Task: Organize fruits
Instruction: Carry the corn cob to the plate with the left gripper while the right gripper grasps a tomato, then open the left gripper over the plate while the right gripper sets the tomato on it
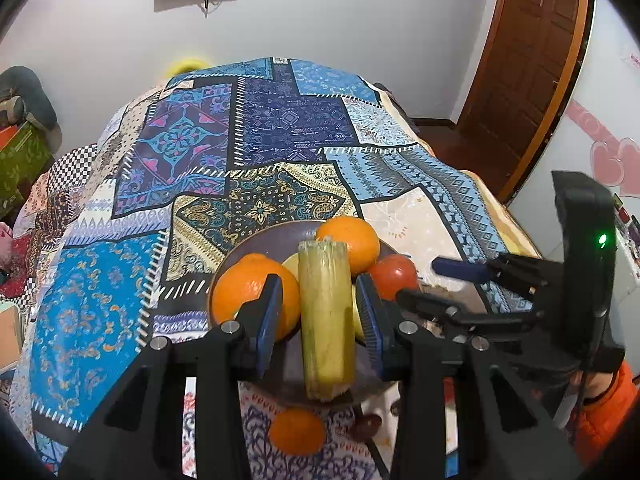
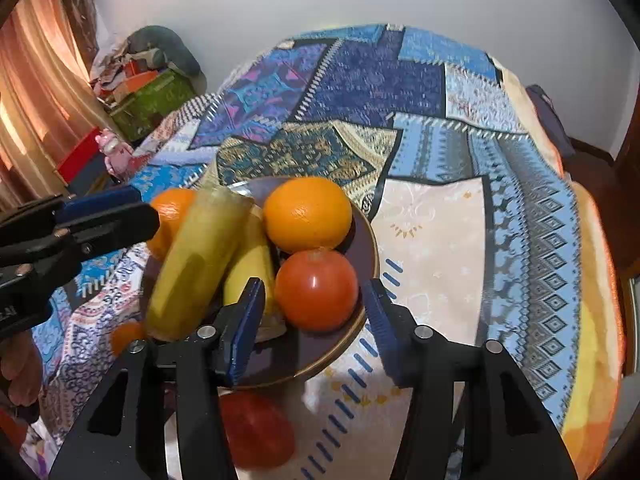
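The yellow-green cane piece (image 1: 326, 316) lay on top of the plate's (image 1: 260, 240) pile, between the left gripper's (image 1: 320, 312) spread jaws, neither pad appearing to touch it. Perched across an orange (image 1: 250, 292) and a banana (image 2: 250, 268), it looked ready to roll off the plate's near rim if nudged. The right gripper (image 2: 316, 312) hung wide open around the tomato (image 2: 316, 290), holding nothing; closing there could shove the far orange (image 2: 306, 214) off. A small orange (image 1: 297, 431) and a red fruit (image 2: 256, 428) waited on the table's (image 2: 432, 232) near edge.
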`<state>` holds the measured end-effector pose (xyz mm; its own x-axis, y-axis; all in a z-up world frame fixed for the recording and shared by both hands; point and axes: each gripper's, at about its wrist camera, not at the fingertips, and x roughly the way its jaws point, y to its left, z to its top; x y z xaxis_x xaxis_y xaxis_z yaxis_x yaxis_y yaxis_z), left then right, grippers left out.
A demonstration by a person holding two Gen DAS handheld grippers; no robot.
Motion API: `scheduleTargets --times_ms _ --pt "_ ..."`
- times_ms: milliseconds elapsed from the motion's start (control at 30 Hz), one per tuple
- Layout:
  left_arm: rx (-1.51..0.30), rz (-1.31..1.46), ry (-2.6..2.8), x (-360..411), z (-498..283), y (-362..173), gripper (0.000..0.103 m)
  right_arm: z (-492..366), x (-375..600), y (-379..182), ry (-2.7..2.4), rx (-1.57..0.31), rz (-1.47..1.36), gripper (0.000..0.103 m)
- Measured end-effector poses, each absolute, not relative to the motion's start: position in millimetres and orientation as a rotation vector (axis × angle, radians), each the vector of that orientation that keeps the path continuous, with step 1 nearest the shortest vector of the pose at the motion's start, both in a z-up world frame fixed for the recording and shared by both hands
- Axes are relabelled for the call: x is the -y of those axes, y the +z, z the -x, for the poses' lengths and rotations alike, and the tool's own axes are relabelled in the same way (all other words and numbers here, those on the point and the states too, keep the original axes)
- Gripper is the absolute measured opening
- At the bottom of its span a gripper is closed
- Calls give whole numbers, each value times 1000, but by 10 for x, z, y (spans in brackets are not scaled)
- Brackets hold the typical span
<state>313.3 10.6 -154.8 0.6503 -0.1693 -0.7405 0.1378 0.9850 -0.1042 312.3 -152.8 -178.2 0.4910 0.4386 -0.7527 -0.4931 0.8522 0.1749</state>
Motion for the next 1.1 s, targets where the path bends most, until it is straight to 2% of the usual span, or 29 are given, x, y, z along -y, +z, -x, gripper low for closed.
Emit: scheduleTargets --times_ms 433,1100 --pt "-901 38 -157 -314 -2651 -1584 43 -2675 1644 -1566 582 -842 47 54" --pt "-1065 86 -181 -315 -2409 -2224 43 -2501 1588 -2045 591 -974 -4 54"
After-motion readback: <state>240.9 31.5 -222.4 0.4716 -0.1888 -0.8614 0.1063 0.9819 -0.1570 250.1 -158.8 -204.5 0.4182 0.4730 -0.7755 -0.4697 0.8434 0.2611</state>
